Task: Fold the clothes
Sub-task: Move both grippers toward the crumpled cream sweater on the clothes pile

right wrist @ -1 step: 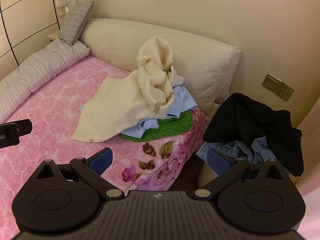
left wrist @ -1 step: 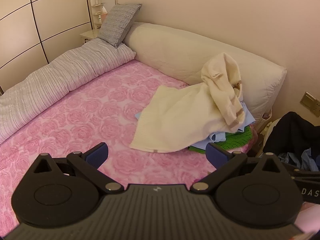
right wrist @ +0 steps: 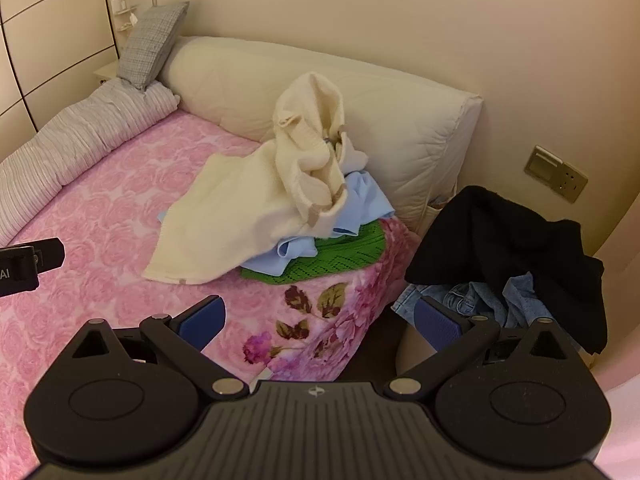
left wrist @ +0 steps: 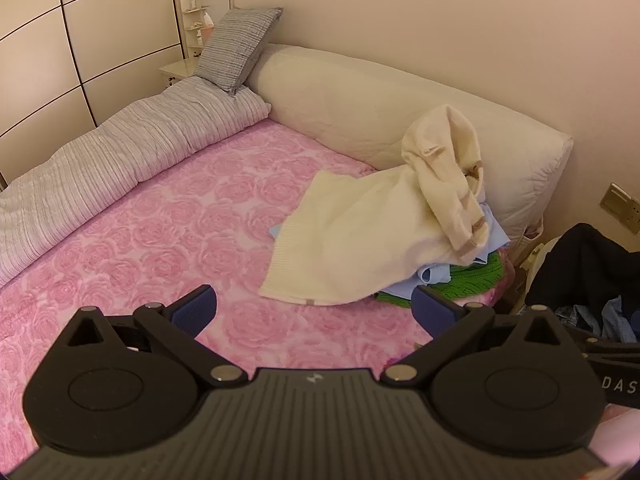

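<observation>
A cream knit sweater lies crumpled on the pink rose bedspread, its top leaning on the white headboard cushion. Under it lie a light blue garment and a green knit piece. The same pile shows in the right wrist view: sweater, blue garment, green piece. My left gripper is open and empty, hovering above the bed short of the sweater's hem. My right gripper is open and empty, over the bed's corner.
A basket to the right of the bed holds a black garment and denim. A grey striped duvet and a pillow lie along the far side. A wall socket is at the right. The left gripper's body shows at the left edge.
</observation>
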The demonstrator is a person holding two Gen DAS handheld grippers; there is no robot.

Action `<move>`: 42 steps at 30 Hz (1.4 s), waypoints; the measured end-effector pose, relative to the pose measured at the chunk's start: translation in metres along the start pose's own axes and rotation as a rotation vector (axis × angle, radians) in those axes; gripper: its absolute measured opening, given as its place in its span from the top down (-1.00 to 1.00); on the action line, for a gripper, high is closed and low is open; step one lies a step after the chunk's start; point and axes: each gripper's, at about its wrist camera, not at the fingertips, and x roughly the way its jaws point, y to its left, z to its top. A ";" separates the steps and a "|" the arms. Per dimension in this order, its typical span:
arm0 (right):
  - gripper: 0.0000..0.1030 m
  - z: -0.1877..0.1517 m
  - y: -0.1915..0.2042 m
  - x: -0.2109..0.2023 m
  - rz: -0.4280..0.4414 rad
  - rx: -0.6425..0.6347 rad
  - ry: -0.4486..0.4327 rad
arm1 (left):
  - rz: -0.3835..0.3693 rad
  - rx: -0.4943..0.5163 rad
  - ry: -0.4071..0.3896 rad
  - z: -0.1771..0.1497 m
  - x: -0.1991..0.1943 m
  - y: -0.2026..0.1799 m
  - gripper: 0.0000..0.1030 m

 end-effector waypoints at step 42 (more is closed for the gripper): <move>-1.00 0.003 0.089 -0.014 -0.108 0.098 -0.048 | -0.153 0.056 0.027 0.013 0.020 0.089 -0.99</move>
